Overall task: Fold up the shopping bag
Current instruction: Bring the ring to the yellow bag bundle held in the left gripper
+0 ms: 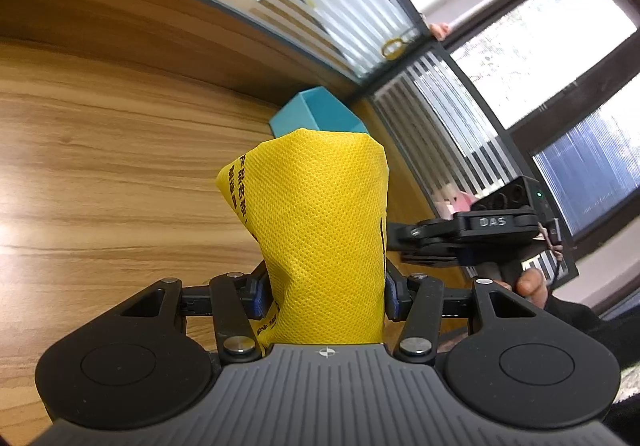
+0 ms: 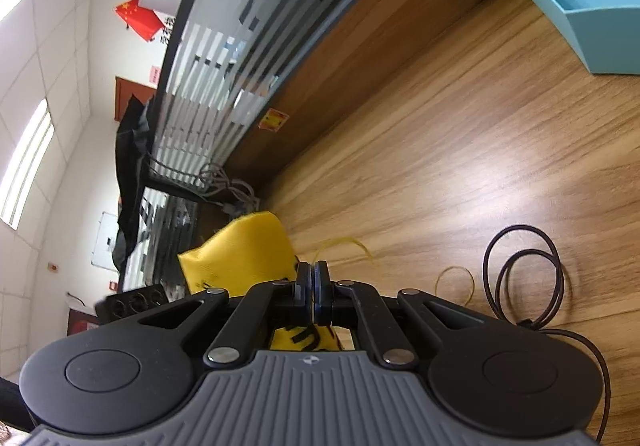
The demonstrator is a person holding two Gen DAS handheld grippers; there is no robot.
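Wooden table [image 2: 460, 150], light grain, is bounded at the far edge by a darker wood panel. A light-blue open box [image 2: 580, 2] is set on it near the far edge. A coiled dark cable [image 2: 524, 278] and a thin yellow rubber band [image 2: 456, 282] are laid flat on the near part, just beside each other.

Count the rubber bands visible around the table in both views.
2. One yellow rubber band lies on the wooden table beside the black cable; another band sticks out at the shut right gripper. More may be hidden.
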